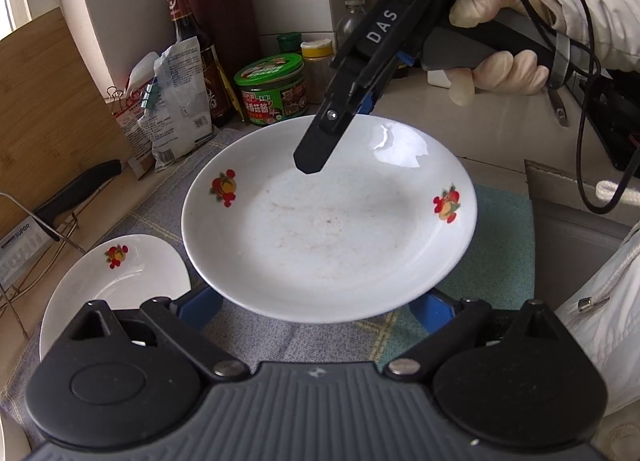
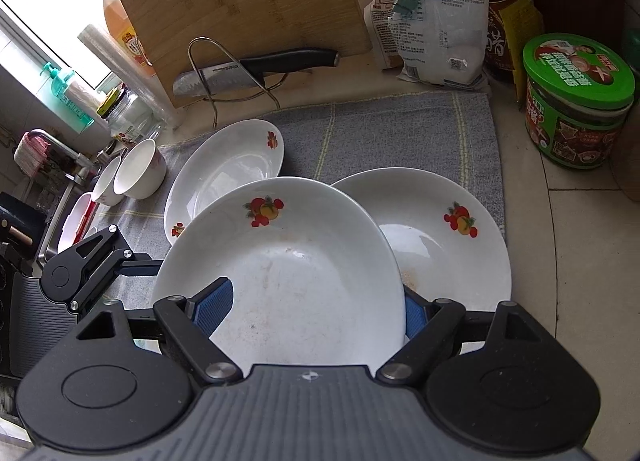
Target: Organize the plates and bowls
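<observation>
A white plate with fruit motifs (image 1: 328, 229) (image 2: 296, 269) hangs tilted above the grey cloth (image 2: 380, 133), carried between both grippers. My left gripper (image 1: 314, 301) reaches under its near side, and both blue fingers (image 1: 196, 307) vanish beneath it, spread wide. My right gripper (image 2: 314, 309) (image 1: 340, 129) straddles the opposite rim, one finger on the inner face and the other outside the rim. Two matching plates lie on the cloth below, one at the right (image 2: 448, 237) and one behind (image 2: 228, 165) (image 1: 116, 273). Two white bowls (image 2: 140, 169) stand at the cloth's left end.
A knife on a wire rack (image 2: 256, 67) leans before a wooden cutting board (image 2: 240, 1). A flour bag (image 2: 440, 21), a sauce bottle (image 1: 192, 33) and a green jar (image 2: 576, 101) (image 1: 272, 89) line the back. A sink (image 2: 52, 237) is at the left. A gloved hand (image 1: 500, 65) holds the right gripper.
</observation>
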Motion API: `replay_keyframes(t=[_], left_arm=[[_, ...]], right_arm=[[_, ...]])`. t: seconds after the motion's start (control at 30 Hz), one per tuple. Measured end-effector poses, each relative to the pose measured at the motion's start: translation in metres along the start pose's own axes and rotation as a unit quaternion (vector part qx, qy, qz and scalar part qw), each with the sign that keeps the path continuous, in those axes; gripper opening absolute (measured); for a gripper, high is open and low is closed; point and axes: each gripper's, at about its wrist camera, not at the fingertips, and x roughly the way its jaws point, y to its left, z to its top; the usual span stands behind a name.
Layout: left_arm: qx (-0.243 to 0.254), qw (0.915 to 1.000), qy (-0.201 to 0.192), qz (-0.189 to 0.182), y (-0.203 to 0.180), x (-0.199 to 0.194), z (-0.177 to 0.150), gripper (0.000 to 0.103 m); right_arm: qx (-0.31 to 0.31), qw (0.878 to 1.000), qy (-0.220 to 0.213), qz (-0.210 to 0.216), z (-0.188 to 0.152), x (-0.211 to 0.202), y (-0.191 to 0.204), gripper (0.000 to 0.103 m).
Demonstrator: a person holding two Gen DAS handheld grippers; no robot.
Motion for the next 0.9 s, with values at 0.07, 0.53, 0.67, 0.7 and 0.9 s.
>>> replay_keyframes(t=[0.07, 0.53, 0.67, 0.7, 0.9], left_arm=[[0.000, 1.0000, 0.000, -0.004, 0.001, 0.006, 0.004, 0.099], [-0.007, 0.9995, 0.019, -0.022, 0.008, 0.033, 0.014, 0.098], [-0.007, 0.9994, 0.023, -0.026, 0.008, 0.037, 0.014, 0.098], [-0.007, 0.9993, 0.025, -0.027, 0.009, 0.038, 0.015, 0.098], [-0.006, 0.9991, 0.027, -0.031, 0.010, 0.042, 0.017, 0.099]], right_arm=[[0.004, 1.000, 0.000, -0.002, 0.000, 0.000, -0.007, 0.088], [0.022, 1.000, 0.005, -0.005, 0.001, 0.005, -0.033, 0.088], [0.023, 1.000, 0.009, -0.007, 0.001, 0.008, -0.036, 0.088], [0.024, 1.000, 0.010, -0.008, 0.001, 0.009, -0.036, 0.088], [0.028, 0.999, 0.015, -0.017, 0.000, 0.011, -0.040, 0.088]])
